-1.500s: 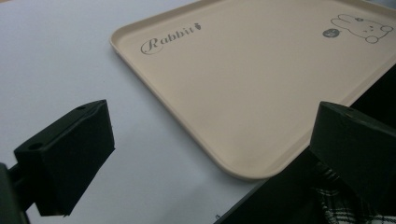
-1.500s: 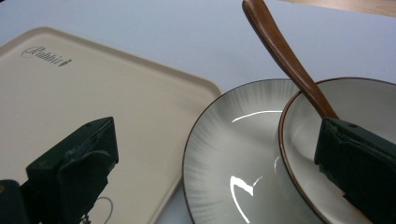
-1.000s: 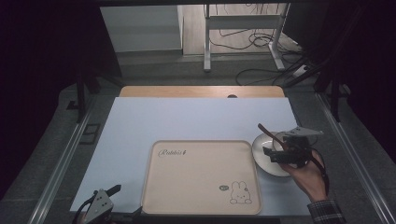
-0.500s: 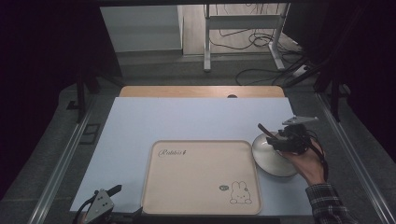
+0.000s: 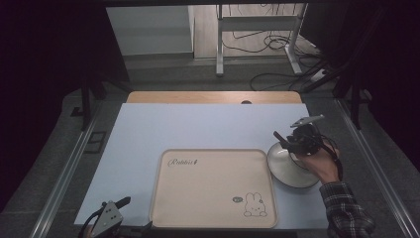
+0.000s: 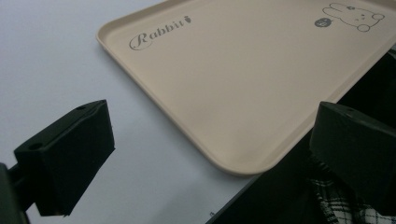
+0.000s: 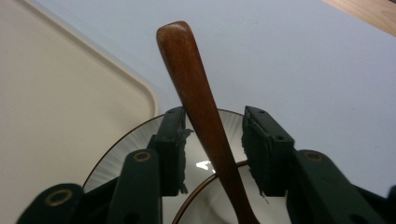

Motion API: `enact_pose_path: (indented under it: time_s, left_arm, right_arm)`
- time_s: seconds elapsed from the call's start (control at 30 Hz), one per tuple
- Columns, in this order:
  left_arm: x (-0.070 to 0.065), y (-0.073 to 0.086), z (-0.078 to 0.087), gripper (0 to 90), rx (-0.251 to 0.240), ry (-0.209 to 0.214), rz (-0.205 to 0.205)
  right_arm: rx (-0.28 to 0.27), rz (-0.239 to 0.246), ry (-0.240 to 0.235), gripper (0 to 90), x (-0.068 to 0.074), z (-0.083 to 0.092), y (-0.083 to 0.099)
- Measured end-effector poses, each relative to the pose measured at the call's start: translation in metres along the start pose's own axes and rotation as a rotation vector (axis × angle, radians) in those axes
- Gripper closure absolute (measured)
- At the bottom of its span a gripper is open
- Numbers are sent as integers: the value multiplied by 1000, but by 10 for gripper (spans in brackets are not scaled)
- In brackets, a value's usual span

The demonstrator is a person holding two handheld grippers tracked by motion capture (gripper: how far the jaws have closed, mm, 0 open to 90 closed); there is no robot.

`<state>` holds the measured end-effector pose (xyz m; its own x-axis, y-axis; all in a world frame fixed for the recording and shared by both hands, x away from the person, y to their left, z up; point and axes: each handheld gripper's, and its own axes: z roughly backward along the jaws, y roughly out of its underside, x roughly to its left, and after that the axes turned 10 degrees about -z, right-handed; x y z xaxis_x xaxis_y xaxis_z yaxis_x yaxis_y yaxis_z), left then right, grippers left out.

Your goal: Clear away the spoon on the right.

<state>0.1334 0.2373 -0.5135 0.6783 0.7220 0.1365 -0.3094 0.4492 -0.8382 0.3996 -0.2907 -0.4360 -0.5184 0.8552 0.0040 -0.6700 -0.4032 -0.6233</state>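
The wooden handle of a spoon or a similar utensil rises from a white plate with a dark rim and fine ribs. The plate stands on the pale blue mat, just beside the right edge of the beige tray; from the high view I cannot tell if they touch. The lower end of the utensil is hidden, and there seems to be a second round rim under it, maybe a bowl.

The right gripper stands over the plate with the handle between its two jaws. The left pad seems to touch the wood, but a gap remains on the right side, so the claw is partly spread and is not yet pinching the handle. To do this step well, I think the person should centre the handle between the pads, close slowly, and grip low enough that the utensil does not swing. The wood is smooth and tapered, so it may slip or tip the plate.

The left gripper rests at the near left corner of the table, jaws wide apart, holding nothing, next to the tray's corner. The tray is empty, with a rabbit drawing and a script word. Nothing stands between plate and tray except the tray's raised lip.
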Motion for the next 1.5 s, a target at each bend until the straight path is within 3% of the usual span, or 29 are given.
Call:
enact_pose_path:
  time_s: [0.2,0.57,1.0,1.5]
  left_arm:
    - [0,0,0,0,1,2,-2]
    - [0,0,-1,0,5,5,-5]
    - [-1,-1,-1,0,11,10,-10]
    - [-1,-1,-1,0,14,9,-14]
  right_arm:
    - [35,3,-11,761,-4,-5,-10]
    - [88,-1,14,778,-5,-3,-22]
    - [90,25,35,779,-3,24,-36]
    - [102,95,23,779,25,60,-51]
